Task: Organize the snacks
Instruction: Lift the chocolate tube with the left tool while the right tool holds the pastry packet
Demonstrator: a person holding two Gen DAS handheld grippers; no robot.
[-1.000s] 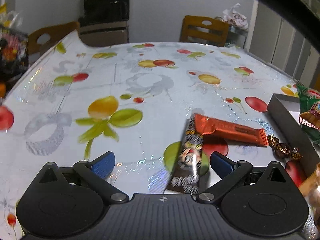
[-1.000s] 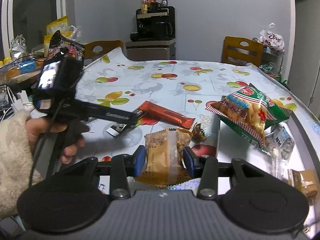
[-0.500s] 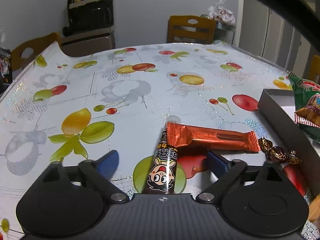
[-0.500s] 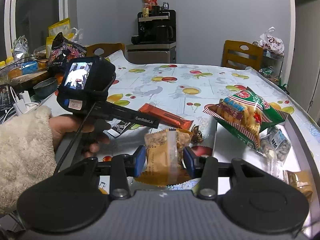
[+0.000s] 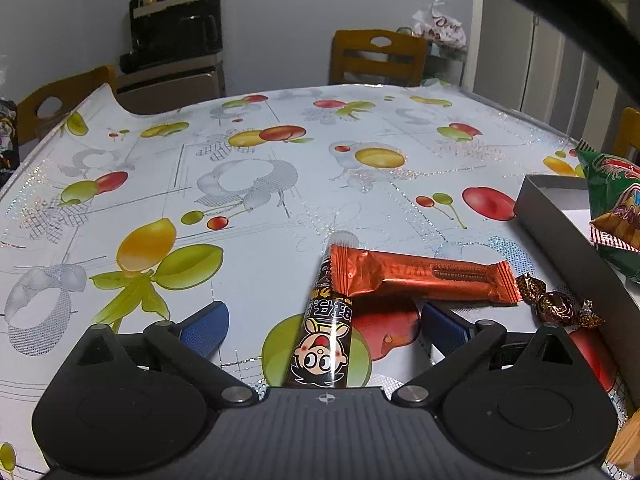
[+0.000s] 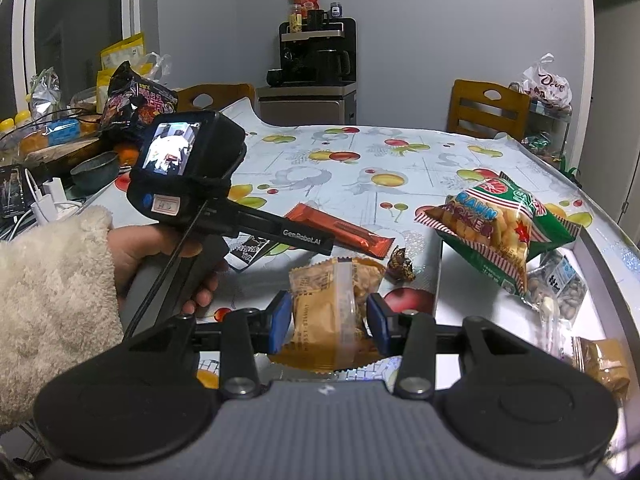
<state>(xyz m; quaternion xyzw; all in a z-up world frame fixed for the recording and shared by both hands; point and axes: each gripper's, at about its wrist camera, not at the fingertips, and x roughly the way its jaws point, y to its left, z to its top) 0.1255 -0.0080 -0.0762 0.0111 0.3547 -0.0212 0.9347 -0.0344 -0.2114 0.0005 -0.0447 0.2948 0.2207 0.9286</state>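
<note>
Since a second ago, my left gripper (image 5: 324,322) has swung to line up with the dark cartoon-print snack stick (image 5: 326,344), which now lies lengthwise between the wide-spread blue pads (image 5: 204,326), touching neither. Its far end is tucked under the orange wafer bar (image 5: 424,278), and a foil-wrapped candy (image 5: 558,306) sits just beside that bar's right end, near the grey box (image 5: 560,236). My right gripper (image 6: 328,320) stays clamped on the tan pastry packet (image 6: 332,312), held just left of the box wall (image 6: 440,280). Inside the box I see the green prawn cracker bag (image 6: 504,228), a clear nut pouch (image 6: 560,284) and another tan packet (image 6: 604,360). All of it rests on the fruit-print tablecloth (image 5: 280,184).
</note>
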